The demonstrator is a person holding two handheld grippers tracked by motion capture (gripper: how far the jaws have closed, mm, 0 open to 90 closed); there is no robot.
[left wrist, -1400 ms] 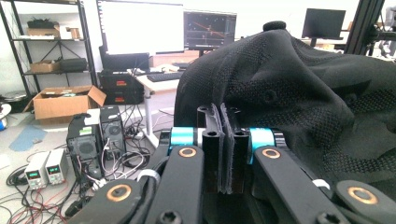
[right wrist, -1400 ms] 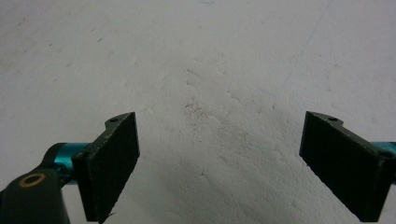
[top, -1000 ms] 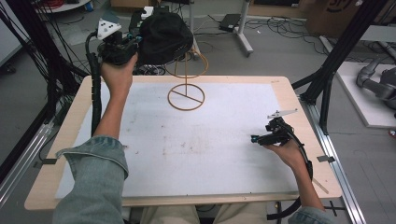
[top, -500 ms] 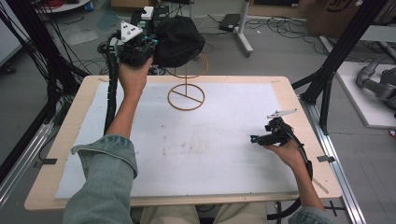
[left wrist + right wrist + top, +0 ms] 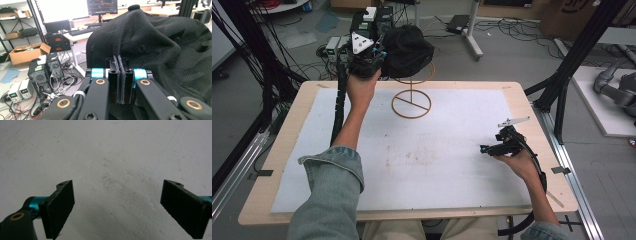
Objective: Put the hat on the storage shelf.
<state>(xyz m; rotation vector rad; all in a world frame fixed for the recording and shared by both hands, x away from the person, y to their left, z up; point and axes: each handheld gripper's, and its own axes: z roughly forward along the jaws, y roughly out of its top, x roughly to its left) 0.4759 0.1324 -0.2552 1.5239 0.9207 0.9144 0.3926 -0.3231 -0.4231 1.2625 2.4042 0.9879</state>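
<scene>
Left gripper (image 5: 379,60), arm stretched out, pinches the black cap (image 5: 409,47) above the wire stand (image 5: 411,102); right gripper (image 5: 492,148) rests wide open, empty, well apart from that stand.

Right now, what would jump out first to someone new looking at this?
The black cap held up at the table's far edge by the left gripper, shut on its fabric, just above a wooden ring stand. The right gripper rests open over the white mat.

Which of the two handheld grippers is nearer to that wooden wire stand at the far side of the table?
The left. The left gripper holds a black fabric cap right above the thin wooden ring stand. The right gripper rests open near the table's right edge, well apart.
</scene>
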